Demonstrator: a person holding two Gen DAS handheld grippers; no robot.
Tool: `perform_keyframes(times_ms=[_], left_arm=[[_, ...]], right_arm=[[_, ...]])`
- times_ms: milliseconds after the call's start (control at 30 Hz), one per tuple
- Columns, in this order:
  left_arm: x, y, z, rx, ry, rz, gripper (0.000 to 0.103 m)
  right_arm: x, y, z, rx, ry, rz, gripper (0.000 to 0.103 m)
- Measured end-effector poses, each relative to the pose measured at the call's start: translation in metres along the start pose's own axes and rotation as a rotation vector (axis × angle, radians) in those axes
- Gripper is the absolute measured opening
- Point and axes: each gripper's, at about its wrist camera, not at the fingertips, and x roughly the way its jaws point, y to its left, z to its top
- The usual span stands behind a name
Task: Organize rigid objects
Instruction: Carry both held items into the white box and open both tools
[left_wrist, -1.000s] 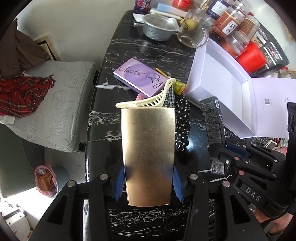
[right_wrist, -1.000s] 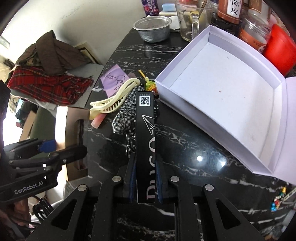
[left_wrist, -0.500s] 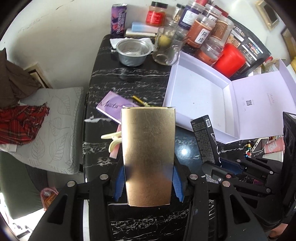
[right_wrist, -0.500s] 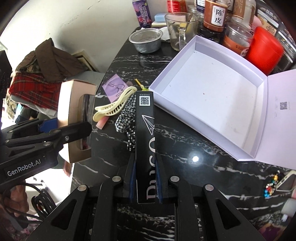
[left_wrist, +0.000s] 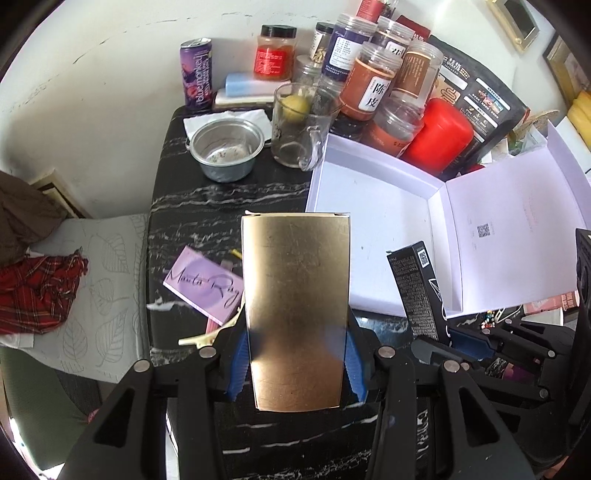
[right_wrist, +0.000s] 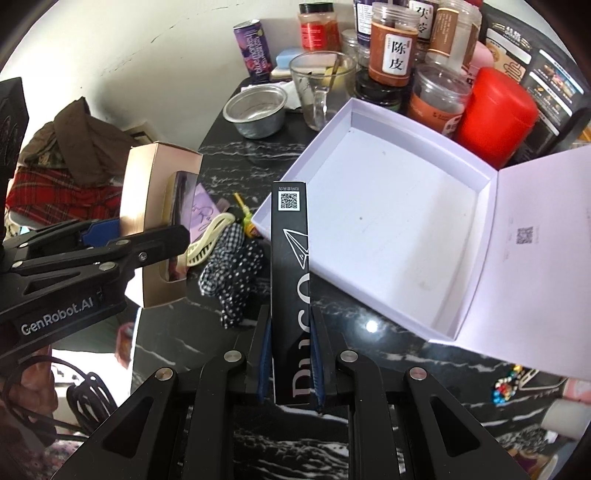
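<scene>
My left gripper (left_wrist: 295, 363) is shut on a gold box (left_wrist: 295, 306) and holds it above the black marble table; the box also shows in the right wrist view (right_wrist: 147, 221). My right gripper (right_wrist: 290, 363) is shut on a long black box (right_wrist: 290, 266), seen from the left wrist too (left_wrist: 415, 291). The open white box (right_wrist: 388, 221) lies ahead and right, its tray bare, lid (right_wrist: 535, 258) folded out to the right.
On the table (left_wrist: 207, 206) lie a purple booklet (left_wrist: 207, 286), a cream hair clip (right_wrist: 207, 240) and dotted cloth (right_wrist: 236, 273). A metal bowl (left_wrist: 225, 147), glass mug (left_wrist: 299, 129), jars (left_wrist: 369, 85), red canister (left_wrist: 439, 136) and can (left_wrist: 197, 74) crowd the back. A cushioned seat (left_wrist: 92, 288) stands left.
Both grippers have risen and drawn back with their boxes. More of the table's back and the white box's lid shows now.
</scene>
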Motion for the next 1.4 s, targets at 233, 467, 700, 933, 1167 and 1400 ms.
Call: perform_keyframes(times_ms=[233, 467, 700, 933, 1167, 1400], left_arm=[[0.010, -0.013, 0.028, 0.025, -0.021, -0.013, 0.044], [0.027, -0.032, 0.055, 0.079, -0.030, -0.017, 0.044], [0.049, -0.050, 0.077, 0.118, -0.021, -0.028, 0.044], [0.078, -0.064, 0.095, 0.164, -0.014, -0.014, 0.044], [0.116, -0.073, 0.110, 0.188, 0.020, -0.018, 0.044], [0.143, -0.077, 0.121, 0.211, 0.053, -0.021, 0.044]], right_arm=[[-0.003, -0.019, 0.016, 0.031, -0.012, -0.024, 0.018], [-0.002, -0.043, 0.033, 0.071, -0.035, -0.054, 0.018], [0.008, -0.072, 0.049, 0.118, -0.048, -0.084, 0.018], [0.022, -0.099, 0.062, 0.175, -0.056, -0.108, 0.018], [0.043, -0.121, 0.074, 0.215, -0.052, -0.152, 0.018], [0.063, -0.142, 0.084, 0.268, -0.044, -0.164, 0.019]])
